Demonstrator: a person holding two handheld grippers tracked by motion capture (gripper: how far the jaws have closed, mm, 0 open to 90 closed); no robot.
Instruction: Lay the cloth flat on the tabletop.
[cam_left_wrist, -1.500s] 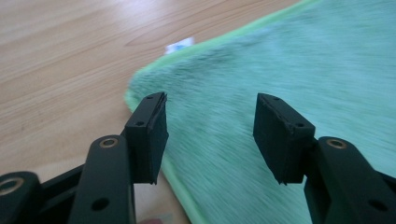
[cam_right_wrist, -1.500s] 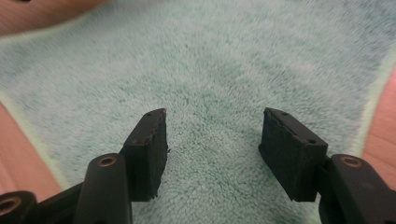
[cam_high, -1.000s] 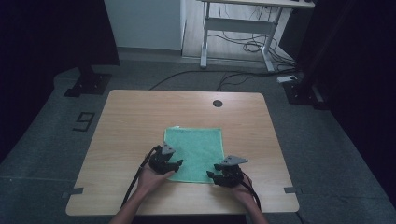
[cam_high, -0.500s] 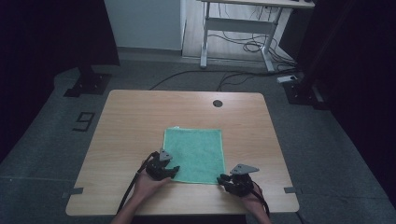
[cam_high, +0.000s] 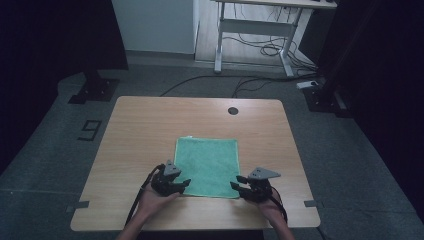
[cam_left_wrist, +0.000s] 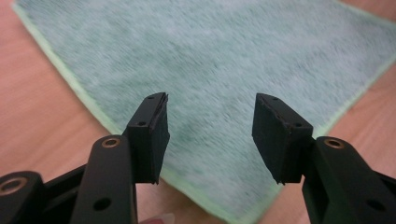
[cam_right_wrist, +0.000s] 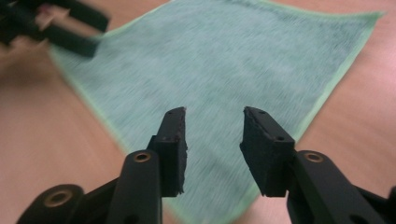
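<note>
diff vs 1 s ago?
The right hand-held gripper slid off the green cloth to its near right corner; its jaws have just been opening, nothing between them. The left hand-held gripper drew back to the near left corner, open. Cloth flat and unmoved on the table.

Gripper (cam_left_wrist: 210, 135): jaws apart, nothing between the pads.
Cloth (cam_left_wrist: 224, 60): green, flat on the table (cam_left_wrist: 37, 116), near corner just under the jaws.
Edge: lighter green border.
Focus: cloth a little blurred.
</note>
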